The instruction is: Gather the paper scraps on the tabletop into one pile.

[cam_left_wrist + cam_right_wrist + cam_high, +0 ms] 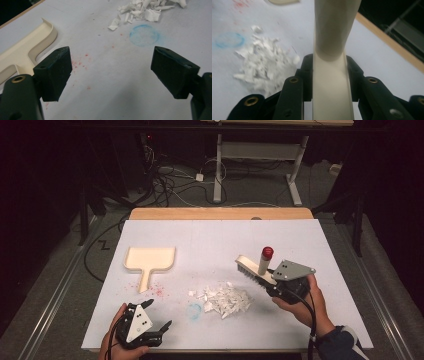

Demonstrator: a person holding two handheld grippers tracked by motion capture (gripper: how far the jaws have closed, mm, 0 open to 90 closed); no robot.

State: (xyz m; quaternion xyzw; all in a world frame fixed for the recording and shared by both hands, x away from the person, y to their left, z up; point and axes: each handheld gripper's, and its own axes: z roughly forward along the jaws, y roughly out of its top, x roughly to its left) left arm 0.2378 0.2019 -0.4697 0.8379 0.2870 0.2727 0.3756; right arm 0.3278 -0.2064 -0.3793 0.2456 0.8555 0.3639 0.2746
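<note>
A cream brush (254,267) with dark bristles and a red-tipped handle is held above the white sheet at right, my right gripper (278,281) shut on its body (331,82). A pile of white paper scraps (226,299) lies mid-table, just left of the brush, and shows as well in the right gripper view (265,67) and the left gripper view (147,10). A cream dustpan (149,259) lies flat at left, handle toward me; part of it (25,51) sits beside my left jaw. My left gripper (159,316) is open near the front edge, nothing between its fingers (53,72).
A blue chalk ring (194,310) marks the sheet beside the scraps, and red specks (157,290) lie by the dustpan handle. The white sheet (210,235) covers a wooden table. Cables and a desk frame (260,165) stand on the floor beyond.
</note>
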